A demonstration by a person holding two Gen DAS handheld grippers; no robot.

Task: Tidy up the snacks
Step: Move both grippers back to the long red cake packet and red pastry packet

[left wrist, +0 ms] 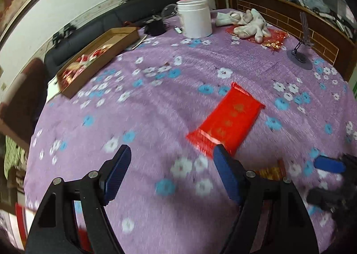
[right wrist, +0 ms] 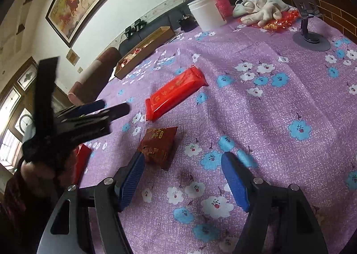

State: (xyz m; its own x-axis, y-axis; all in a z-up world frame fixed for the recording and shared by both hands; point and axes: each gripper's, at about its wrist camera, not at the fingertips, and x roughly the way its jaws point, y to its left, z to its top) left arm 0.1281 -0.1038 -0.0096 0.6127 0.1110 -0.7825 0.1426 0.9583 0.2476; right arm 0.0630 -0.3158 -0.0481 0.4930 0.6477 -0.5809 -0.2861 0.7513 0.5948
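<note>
Snack pack (left wrist: 227, 120) just beyond left gripper (left wrist: 171, 153), jaws apart, tilted downward.

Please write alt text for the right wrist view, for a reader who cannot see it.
The open right hand-held gripper hovers empty over a purple floral tablecloth, just short of a dark red foil snack packet. A long bright red snack wrapper lies beyond it, a brown cardboard tray of snacks farther back, and the left hand-held gripper reaches in from the left.
</note>
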